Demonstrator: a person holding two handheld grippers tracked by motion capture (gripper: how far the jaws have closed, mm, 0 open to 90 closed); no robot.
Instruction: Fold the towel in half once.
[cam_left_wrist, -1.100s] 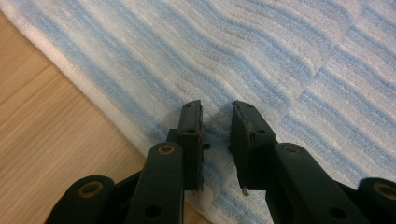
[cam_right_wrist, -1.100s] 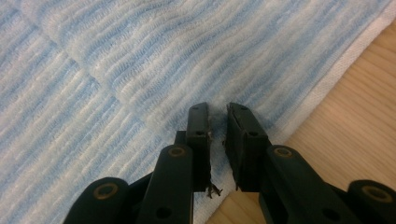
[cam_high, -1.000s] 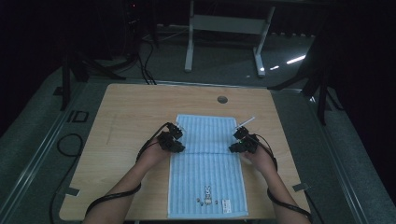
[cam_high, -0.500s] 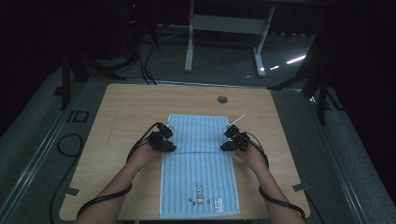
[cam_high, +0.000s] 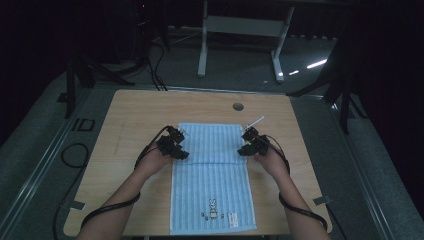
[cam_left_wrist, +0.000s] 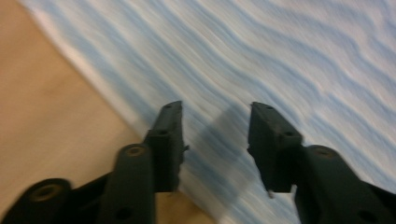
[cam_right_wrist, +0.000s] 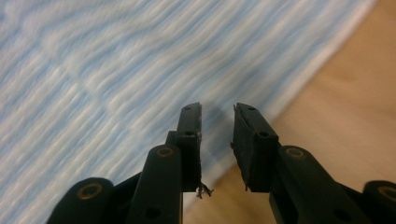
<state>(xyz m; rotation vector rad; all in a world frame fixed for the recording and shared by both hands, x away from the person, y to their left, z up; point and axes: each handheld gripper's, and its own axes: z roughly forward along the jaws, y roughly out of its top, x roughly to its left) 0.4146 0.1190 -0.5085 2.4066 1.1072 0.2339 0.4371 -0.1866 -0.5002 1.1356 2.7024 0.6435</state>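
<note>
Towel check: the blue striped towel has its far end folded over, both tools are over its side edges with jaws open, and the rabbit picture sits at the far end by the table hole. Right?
Not quite. In the high view the rabbit picture sits at the towel's near end, by the person; the rest holds.

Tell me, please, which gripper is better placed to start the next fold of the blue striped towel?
Roughly equal, slightly the left. The left gripper hangs open over the towel, just inside its edge; the right gripper, open more narrowly, hovers at the opposite edge. Both jaws have just been opening, nothing between them.
</note>
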